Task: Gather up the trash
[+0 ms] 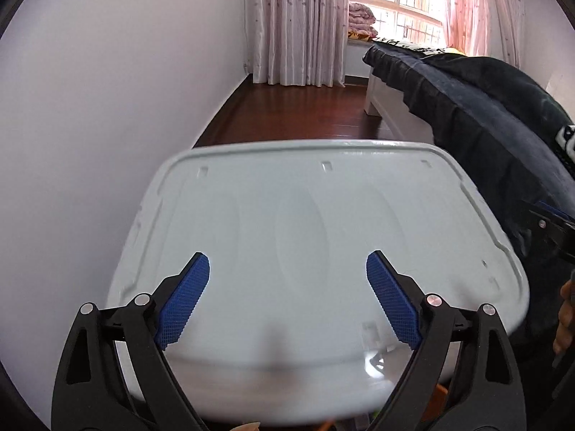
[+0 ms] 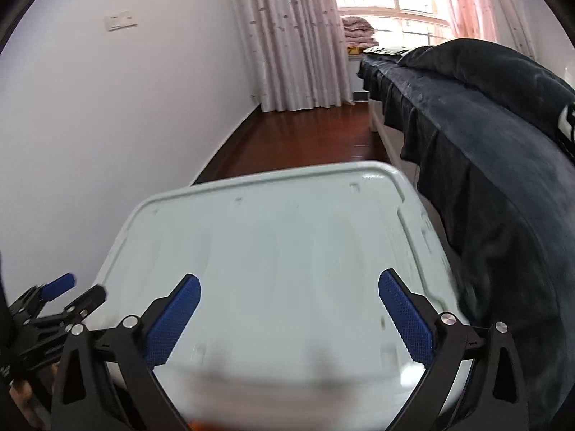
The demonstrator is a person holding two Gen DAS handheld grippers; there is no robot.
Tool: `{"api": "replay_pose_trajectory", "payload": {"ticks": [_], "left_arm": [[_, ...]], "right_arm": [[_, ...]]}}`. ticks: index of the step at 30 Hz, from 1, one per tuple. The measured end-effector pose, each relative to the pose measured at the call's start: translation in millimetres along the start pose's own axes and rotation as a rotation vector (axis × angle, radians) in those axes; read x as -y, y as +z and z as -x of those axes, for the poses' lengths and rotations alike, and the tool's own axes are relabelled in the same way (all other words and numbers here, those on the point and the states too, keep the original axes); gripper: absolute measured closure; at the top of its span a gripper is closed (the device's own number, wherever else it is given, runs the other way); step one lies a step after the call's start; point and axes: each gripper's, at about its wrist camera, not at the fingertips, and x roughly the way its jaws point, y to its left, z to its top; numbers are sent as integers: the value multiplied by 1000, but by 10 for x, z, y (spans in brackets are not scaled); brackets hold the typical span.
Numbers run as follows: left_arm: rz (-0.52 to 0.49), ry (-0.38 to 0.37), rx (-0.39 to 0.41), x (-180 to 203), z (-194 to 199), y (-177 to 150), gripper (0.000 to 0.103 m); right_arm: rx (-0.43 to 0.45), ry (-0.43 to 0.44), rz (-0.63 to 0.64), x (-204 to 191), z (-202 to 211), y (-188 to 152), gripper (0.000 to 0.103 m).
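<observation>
Lid (image 1: 305, 222) of pale bin seated flat, closed over contents; left gripper (image 1: 287, 298) and right gripper (image 2: 289, 319) hover above, jaws released, nothing held.

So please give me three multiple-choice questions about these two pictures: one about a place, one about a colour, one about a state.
1. Where does the pale lid lie, seen from the left wrist?
A. left of the bed
B. on the bed
C. on the windowsill

2. What colour are the pads of the left hand-held gripper?
A. red
B. blue
C. green

3. How stands the right hand-held gripper?
A. shut on a bag
B. shut on nothing
C. open, nothing between its pads

Answers: 1 A, the dark-covered bed stands to its right. 2 B, both pads are blue. 3 C, wide gap, only the lid beyond.
</observation>
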Motion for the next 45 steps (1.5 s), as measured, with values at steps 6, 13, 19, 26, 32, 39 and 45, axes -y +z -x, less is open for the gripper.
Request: {"api": "replay_pose_trajectory", "payload": {"ticks": [6,13,19,26,32,39,45], "left_arm": [[18,-25,-7,-12,-363,210,16],[18,-5,-76,-42,-832,141,16],[49,9,-126,-184,-1023,38,16],[70,12,-136,-220,-1070,25,16],[73,18,-129,-201,-1078,38,16],[67,26,-123,-195,-1076,31,16],[57,26,-117,-185,-1071,34,16]], "right_arm": [[-14,-22,9,-136,-546,159,5],[-48,-55,52,-212,-954,90,5],[-43,-84,32,-195,-1046,107,5],[-22,-96,81,-294,-1060,80,5],[-24,-94,80,-302,-1058,69,5],[-26,-93,71,-275,-1074,88,5],[-29,-91,73,-269,-1087,97,5]]}}
